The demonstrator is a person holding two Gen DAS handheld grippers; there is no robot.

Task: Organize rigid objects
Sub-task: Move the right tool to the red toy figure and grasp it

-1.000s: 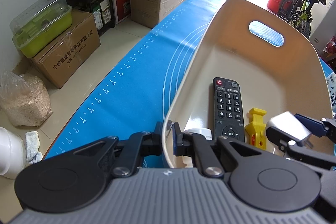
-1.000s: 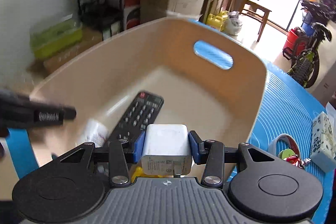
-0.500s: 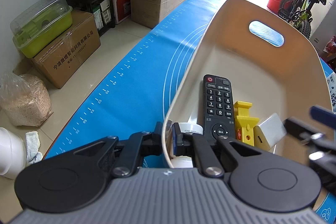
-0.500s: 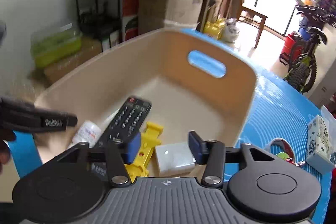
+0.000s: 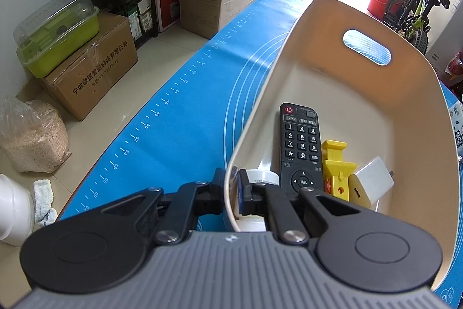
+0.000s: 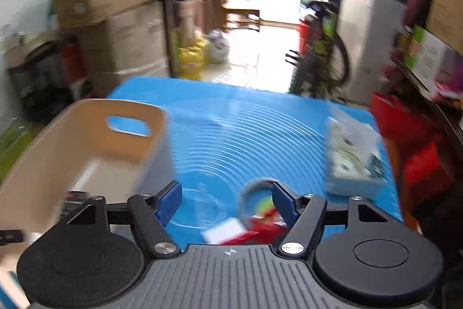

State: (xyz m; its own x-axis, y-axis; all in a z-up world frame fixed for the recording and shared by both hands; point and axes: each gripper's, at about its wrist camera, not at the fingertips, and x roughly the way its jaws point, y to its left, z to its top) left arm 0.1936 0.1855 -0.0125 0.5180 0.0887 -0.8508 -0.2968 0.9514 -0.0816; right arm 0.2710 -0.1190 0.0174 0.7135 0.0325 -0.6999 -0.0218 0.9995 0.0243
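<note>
Basket: cream tub with a slot handle in its far wall, standing on the blue mat; in the right wrist view it sits at the left, blurred.
Left gripper: clamped on the basket's near rim, one finger outside the wall and one inside, the jaws nearly together with only the thin wall between them.
White bottle: lying on the basket floor just behind the inner finger, mostly hidden by it.
Remote control: black, flat on the basket floor with the buttons up and the red power key at the far end, just right of the bottle.
Yellow plastic part: lying alongside the remote's right edge, touching or nearly so.
White charger: tilted against the right side of the yellow part, its prongs pointing right.
Right gripper: jaws spread wide, nothing between them, held over the mat to the right of the basket; the view is motion-blurred.
Tape roll: a ring on the mat seen between the blue pads, beside red and green items too smeared to name.
Patterned box: on the mat at the far right, well apart from the basket.
</note>
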